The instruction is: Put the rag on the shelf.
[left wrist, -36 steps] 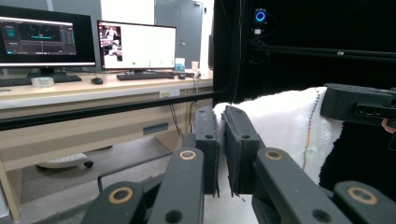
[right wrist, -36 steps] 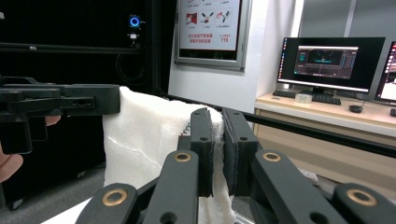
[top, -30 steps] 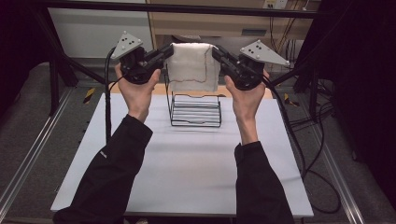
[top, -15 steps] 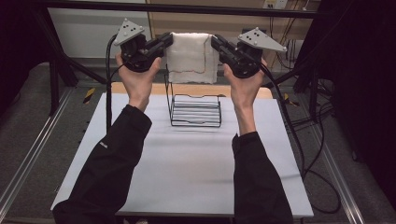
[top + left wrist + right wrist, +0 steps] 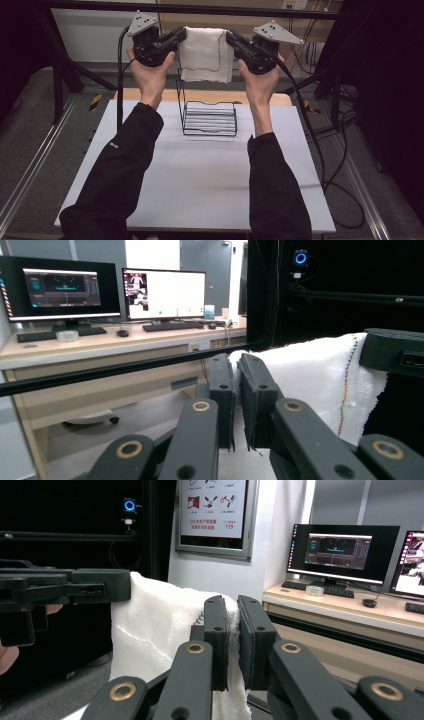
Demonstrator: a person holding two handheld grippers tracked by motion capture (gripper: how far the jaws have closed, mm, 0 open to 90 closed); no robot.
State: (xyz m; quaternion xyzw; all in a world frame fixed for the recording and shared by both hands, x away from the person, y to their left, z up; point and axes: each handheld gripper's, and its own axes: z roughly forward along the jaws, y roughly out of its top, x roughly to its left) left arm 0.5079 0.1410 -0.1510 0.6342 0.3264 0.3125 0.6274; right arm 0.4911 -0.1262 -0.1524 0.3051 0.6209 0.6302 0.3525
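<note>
Overhead, each tool, left [image 5: 182, 36] and right [image 5: 230, 37], clamps a top corner of the white towel [image 5: 206, 61] stretched between them.

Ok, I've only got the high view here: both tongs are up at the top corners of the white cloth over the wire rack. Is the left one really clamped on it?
Observer: Yes. In the left gripper view the left tongs are shut on the cloth, with its edge pinched between the pads.
Operator: And the right?
Observer: Same. The right gripper view shows the right tongs shut on a fold of the cloth.
Operator: Anything odd about the cloth?
Observer: Its far edge carries a line of coloured stitching, seen from the left gripper view.
</note>
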